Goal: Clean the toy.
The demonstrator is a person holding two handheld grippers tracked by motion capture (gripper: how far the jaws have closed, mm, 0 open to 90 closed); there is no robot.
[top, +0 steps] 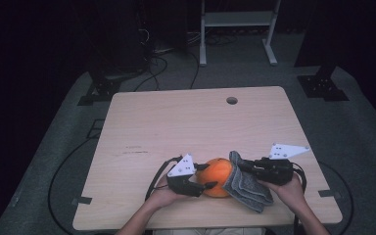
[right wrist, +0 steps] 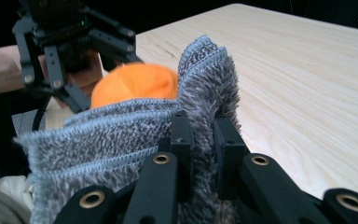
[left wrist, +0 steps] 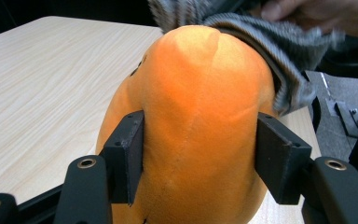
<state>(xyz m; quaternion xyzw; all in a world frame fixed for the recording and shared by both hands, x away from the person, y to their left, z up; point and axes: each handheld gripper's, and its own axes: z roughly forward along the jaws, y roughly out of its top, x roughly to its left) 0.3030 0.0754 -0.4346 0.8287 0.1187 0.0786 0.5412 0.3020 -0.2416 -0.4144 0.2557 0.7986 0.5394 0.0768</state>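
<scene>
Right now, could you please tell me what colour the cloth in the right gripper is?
The cloth is fuzzy grey flecked with white, with pale stitched edges; the right gripper view shows it best.

Your left gripper [top: 201, 179] and your right gripper [top: 244, 169] are both black, and each one carries a grey three-cornered plate on top with small dark dots. A black cable [top: 152, 180] trails from each. In the gripper views, your jaws are flat black blocks on black arms with brass-coloured rivets [left wrist: 86, 163]. Your forearms are bare, without sleeves.
</scene>
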